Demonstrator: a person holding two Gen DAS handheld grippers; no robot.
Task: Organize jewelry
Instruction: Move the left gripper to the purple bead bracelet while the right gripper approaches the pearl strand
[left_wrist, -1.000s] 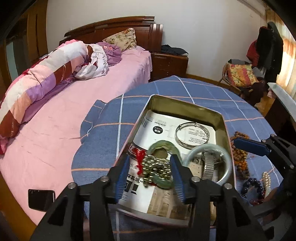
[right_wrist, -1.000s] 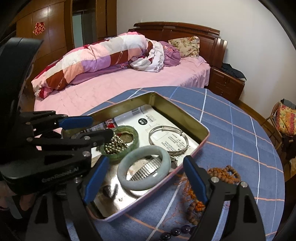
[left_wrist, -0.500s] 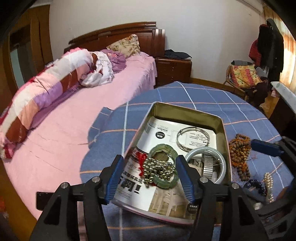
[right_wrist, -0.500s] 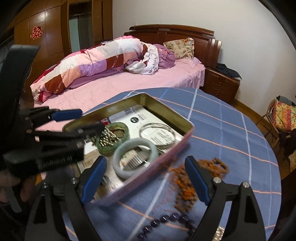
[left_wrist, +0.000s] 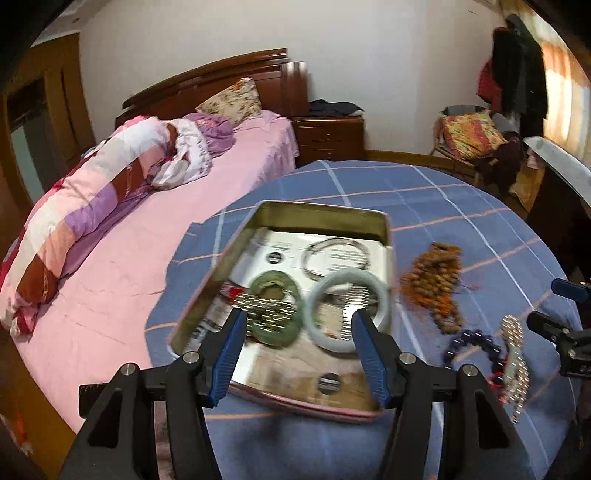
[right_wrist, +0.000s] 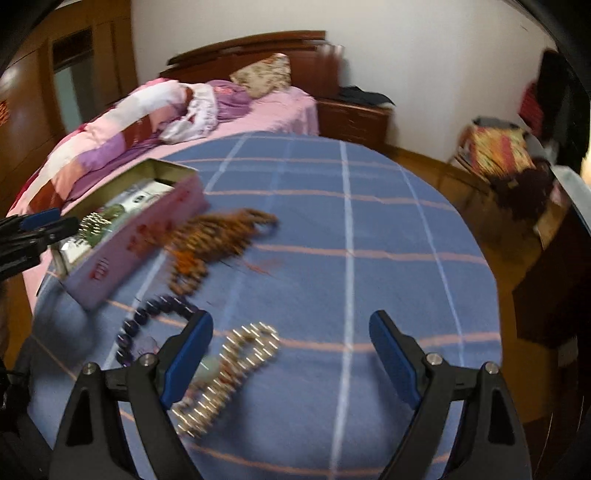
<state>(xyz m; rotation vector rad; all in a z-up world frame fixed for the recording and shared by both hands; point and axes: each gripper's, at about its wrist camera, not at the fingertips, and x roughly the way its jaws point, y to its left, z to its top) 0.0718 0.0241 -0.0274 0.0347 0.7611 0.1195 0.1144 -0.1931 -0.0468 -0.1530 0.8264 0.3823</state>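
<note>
three bangles (left_wrist: 349, 308) lie inside the open tin (left_wrist: 325, 216)

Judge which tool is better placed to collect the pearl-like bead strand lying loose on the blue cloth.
Right. The right tool is open just above the pearl-like bead strand, while the left tool faces the tin.

Tin box (right_wrist: 122, 236): motion-smeared in the right wrist view; red markings on its pink wall unreadable.
Brown bead strand (right_wrist: 218, 236): streaked, single beads lost.
Printed sheet (left_wrist: 280, 254) lining the tin: text too small and blurred to read.
Pale green bangle (left_wrist: 349, 310): near side hidden behind a hand-held gripper finger (left_wrist: 365, 350).
Desk (right_wrist: 351, 229): near edge cut off by the frame.
</note>
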